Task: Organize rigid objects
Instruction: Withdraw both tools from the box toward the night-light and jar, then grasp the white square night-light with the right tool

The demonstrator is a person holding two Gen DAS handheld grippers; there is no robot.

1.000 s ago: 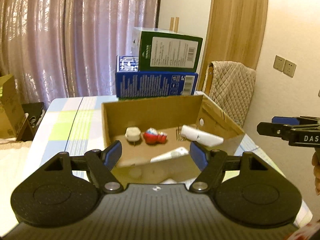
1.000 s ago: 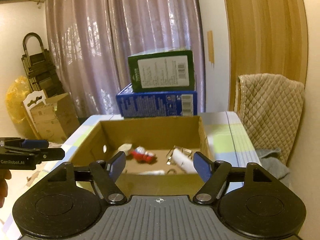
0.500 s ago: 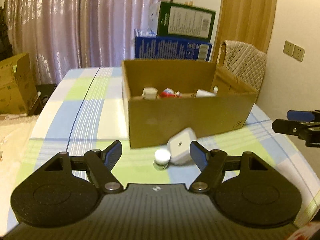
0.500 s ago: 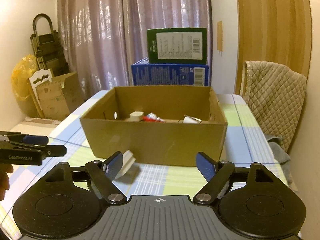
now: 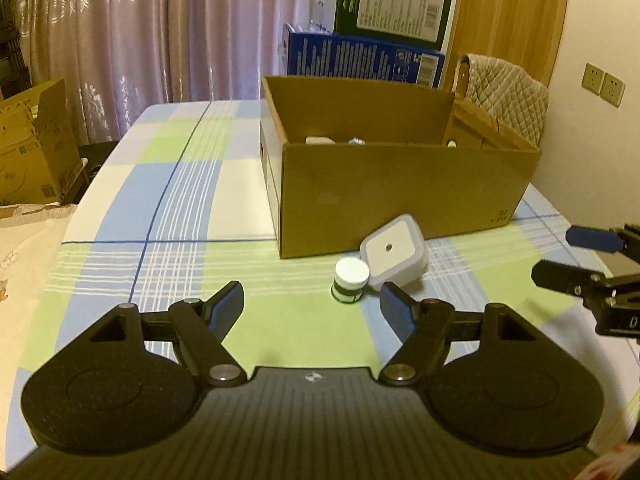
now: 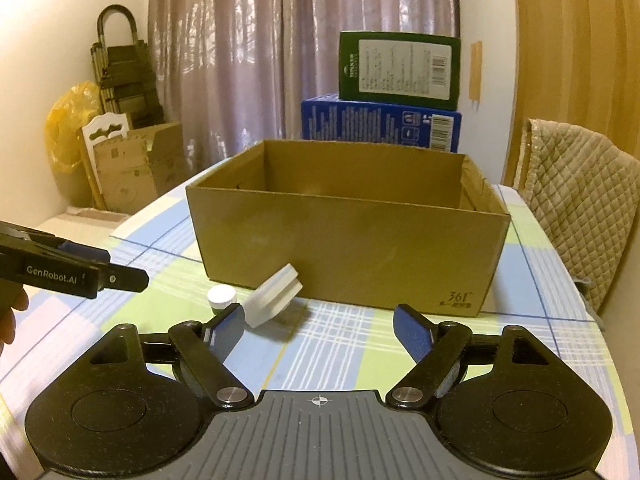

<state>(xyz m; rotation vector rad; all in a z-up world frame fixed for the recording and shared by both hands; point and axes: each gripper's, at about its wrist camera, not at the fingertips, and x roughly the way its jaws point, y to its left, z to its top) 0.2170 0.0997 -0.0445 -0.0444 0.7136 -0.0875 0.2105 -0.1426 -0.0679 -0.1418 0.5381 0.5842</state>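
Note:
An open cardboard box stands on the checked tablecloth; it also shows in the right wrist view. A few small items peek over its rim. In front of it lie a white square plug-like block and a small white-capped jar, side by side. My left gripper is open and empty, low over the table just short of the jar. My right gripper is open and empty, to the right of the block.
A blue box with a green box on top stands behind the cardboard box. A chair with a quilted cover is at the right. Cardboard cartons and a yellow bag sit on the floor at the left.
Both grippers have drawn back and come down from over the box to near the table. The box's inside has dropped out of sight, and the jar and block have come into view.

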